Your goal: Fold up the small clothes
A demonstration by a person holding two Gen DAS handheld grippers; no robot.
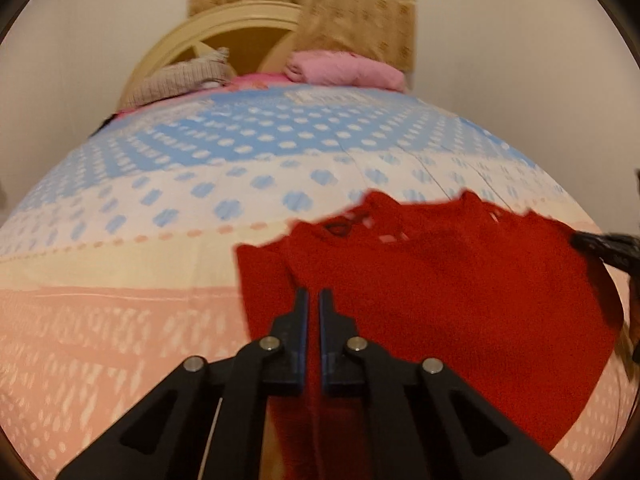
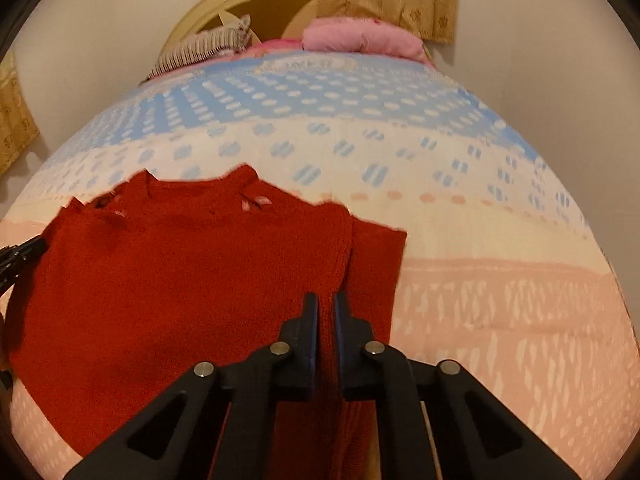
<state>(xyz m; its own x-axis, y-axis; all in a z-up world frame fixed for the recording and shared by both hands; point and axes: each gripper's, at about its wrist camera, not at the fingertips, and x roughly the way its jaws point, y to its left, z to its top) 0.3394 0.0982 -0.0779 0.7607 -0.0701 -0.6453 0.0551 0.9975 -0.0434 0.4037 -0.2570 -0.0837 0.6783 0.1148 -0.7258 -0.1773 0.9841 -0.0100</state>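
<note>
A small red knitted garment (image 1: 440, 280) lies spread on the patterned bed sheet (image 1: 120, 300), its neckline toward the headboard. My left gripper (image 1: 314, 300) is shut on the garment's near left edge, with red cloth pinched between the narrow jaws. My right gripper (image 2: 326, 304) is shut the same way on the near right edge of the red garment (image 2: 180, 272), beside a fold of cloth. Each gripper's tip also shows at the border of the other view: the right gripper (image 1: 600, 246) and the left gripper (image 2: 24, 256).
The bed sheet (image 2: 500, 300) runs from peach near me to blue with dots farther off. At the head of the bed lie a folded pink blanket (image 1: 344, 66) and a striped cloth (image 1: 180, 80), before a cream headboard (image 1: 224, 28) and a tan curtain (image 1: 340, 0).
</note>
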